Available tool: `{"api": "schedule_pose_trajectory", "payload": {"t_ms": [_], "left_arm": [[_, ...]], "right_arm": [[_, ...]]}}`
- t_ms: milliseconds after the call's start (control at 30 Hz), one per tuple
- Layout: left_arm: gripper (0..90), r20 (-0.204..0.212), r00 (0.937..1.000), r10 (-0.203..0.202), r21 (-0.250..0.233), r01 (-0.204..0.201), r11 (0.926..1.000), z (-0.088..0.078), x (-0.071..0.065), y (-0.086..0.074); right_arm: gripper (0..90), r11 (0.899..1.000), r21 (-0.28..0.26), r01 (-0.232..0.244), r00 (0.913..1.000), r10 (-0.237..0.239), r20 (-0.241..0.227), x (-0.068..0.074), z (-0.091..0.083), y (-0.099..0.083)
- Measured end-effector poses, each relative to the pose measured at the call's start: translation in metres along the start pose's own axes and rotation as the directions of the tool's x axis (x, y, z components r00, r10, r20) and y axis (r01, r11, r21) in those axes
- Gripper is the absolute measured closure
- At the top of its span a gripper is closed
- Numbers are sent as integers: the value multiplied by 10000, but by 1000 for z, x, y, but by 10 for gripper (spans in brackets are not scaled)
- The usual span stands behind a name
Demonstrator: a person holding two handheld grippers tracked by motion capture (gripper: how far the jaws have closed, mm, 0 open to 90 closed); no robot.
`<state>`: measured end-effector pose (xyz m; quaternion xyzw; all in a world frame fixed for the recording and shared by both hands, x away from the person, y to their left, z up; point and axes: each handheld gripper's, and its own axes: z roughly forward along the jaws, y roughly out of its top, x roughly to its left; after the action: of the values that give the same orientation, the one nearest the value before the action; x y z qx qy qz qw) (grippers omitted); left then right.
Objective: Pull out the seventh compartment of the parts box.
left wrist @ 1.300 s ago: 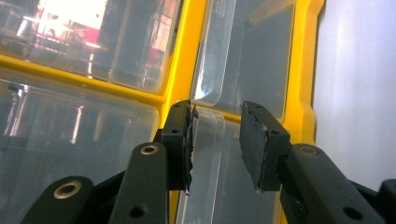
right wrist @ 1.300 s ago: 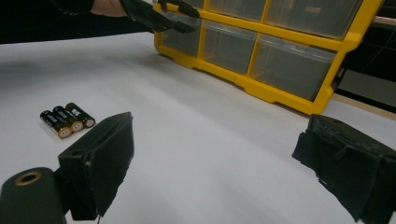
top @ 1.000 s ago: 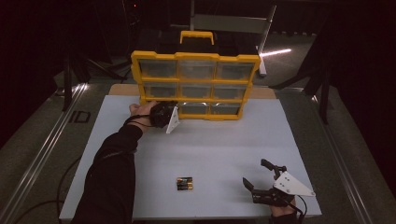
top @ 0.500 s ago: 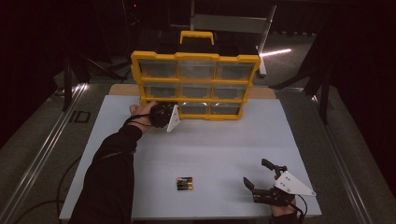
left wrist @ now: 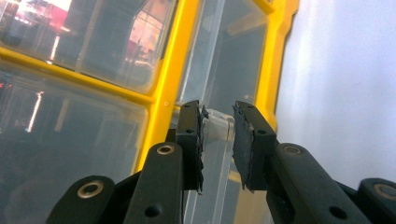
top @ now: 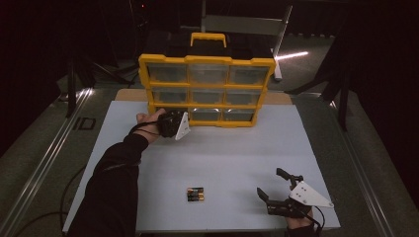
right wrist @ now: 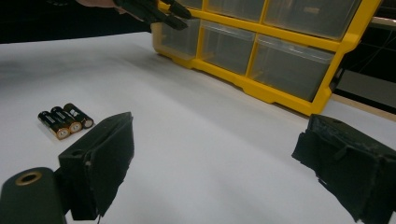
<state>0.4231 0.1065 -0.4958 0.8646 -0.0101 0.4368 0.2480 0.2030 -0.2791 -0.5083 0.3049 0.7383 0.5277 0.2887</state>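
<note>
A yellow organizer (top: 206, 59) with clear drawers stands at the back of the white table. My left gripper (top: 179, 117) is at its bottom-left drawer (top: 170, 111). In the left gripper view the jaws (left wrist: 218, 142) close on the clear handle tab (left wrist: 218, 127) of that drawer, and both pads touch it. Three AA batteries (top: 195, 194) lie side by side at the front middle of the table. My right gripper (top: 274, 186) rests open at the front right with nothing between its fingers. The batteries (right wrist: 65, 120) lie to its left in the right gripper view.
The white table top (top: 237, 148) spans the area between the organizer and the batteries. A metal rail (top: 47, 163) runs along the table's left side. The organizer (right wrist: 275, 51) has a yellow carry handle (top: 208, 38) on top.
</note>
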Motion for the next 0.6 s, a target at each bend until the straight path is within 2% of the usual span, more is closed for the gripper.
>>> {"api": "schedule_pose_trajectory", "payload": {"t_ms": [600], "left_arm": [[717, 17, 9998, -215, 31, 215, 9998, -20, -18, 9]], "right_arm": [[93, 10000, 26, 33, 10000, -33, 20, 1, 0, 1]]}}
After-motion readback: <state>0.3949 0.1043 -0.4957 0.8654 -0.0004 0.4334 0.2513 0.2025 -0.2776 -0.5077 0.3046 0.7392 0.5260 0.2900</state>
